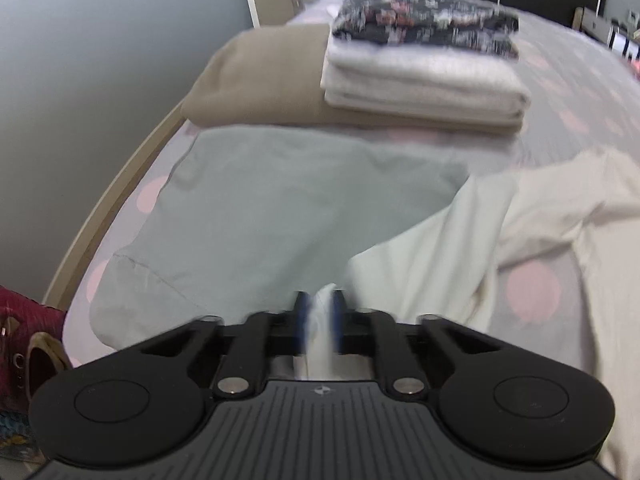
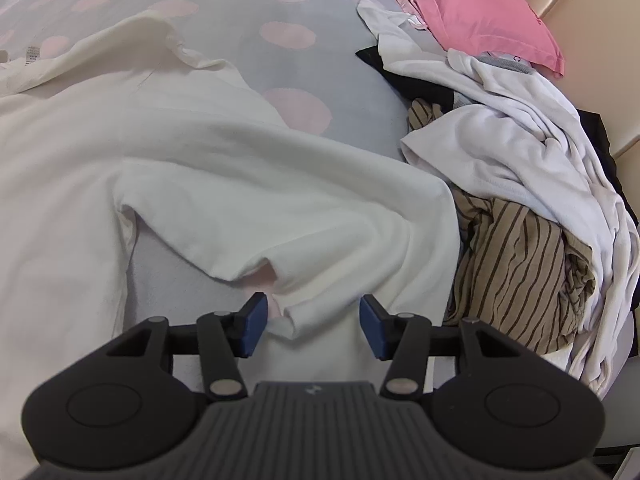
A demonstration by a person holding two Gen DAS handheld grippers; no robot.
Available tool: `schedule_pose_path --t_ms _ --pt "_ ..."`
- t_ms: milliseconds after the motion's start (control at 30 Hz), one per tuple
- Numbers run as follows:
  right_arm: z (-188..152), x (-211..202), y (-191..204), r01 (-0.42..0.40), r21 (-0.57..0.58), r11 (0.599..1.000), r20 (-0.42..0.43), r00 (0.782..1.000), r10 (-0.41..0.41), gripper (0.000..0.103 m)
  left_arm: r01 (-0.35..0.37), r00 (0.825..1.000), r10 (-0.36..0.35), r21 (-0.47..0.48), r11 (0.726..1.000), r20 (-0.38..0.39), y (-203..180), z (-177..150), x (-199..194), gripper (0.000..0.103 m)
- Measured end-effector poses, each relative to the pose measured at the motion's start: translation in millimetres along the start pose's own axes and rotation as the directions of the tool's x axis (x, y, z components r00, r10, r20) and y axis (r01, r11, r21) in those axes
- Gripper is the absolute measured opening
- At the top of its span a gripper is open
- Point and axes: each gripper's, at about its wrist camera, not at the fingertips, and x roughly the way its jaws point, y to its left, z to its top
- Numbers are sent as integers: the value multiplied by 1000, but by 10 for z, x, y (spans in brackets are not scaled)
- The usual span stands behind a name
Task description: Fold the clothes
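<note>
Hem of the cream shirt point(image 2: 224, 168) lies right between the spread pads of the right gripper point(image 2: 312, 326) — not yet pinched, its loose edge running across the jaws. Across the dotted bed point(image 2: 320, 52), the left gripper point(image 1: 319, 320) is pressed together on another fold of that shirt.

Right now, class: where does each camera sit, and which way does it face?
Left wrist: on the left gripper, looking down the bed at the folded stack; its fingers pinch the cream shirt.
Right wrist: on the right gripper, open over the shirt's sleeve, laundry pile beside.
Shared: the shirt and the dotted bedsheet.
</note>
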Motion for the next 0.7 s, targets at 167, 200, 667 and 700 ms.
schedule_pose_path --t_ms 167,200,667,700 --pt "2 32 42 1 -18 1000 -5 1000 -1 55 19 985 -7 -66 998 170 92 313 -413 5" --pt "1 35 51 2 -23 1000 -5 1000 -2 55 25 979 -6 -91 996 202 129 412 -483 5" --pt "25 48 60 -4 -29 1000 -7 1000 4 56 -178 938 229 -204 963 259 492 1145 -444 5" --pt "29 52 69 -3 -34 999 -7 1000 3 56 -185 941 233 -204 961 245 510 1119 -381 5"
